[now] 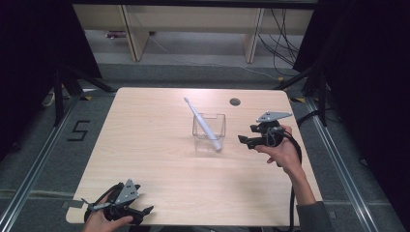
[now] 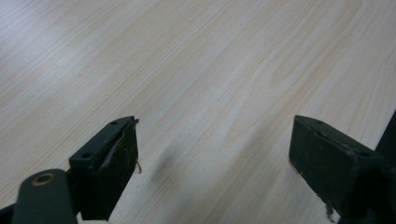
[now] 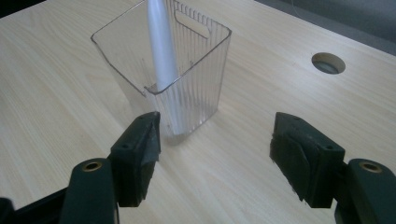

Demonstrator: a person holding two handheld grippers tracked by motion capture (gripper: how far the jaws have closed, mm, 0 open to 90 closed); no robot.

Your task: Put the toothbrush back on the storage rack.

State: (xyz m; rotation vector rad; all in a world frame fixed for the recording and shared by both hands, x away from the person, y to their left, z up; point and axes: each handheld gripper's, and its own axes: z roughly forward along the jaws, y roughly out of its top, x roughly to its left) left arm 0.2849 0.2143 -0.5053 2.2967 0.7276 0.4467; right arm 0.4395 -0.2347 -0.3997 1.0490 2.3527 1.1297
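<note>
A clear ribbed plastic holder [image 1: 221, 126] stands upright right of the table's middle. A white toothbrush [image 1: 200, 120] leans in it, head up and tilted to the far left. My right gripper [image 1: 245, 141] hovers just right of the holder, open and empty. In the right gripper view its jaws [image 3: 215, 154] point at the holder [image 3: 196, 79], a short gap away, with the toothbrush handle [image 3: 161, 51] inside it. My left gripper [image 1: 143, 202] rests at the near left corner, far from the holder. Its jaws [image 2: 215, 163] are open over bare wood.
The light wooden table [image 1: 145, 145] has a round cable hole [image 1: 235, 102] at the back right, also seen from the right gripper as a hole [image 3: 328, 63]. Dark floor with a "5" mark [image 1: 78, 130] lies to the left. Wooden furniture legs [image 1: 135, 34] stand beyond the table.
</note>
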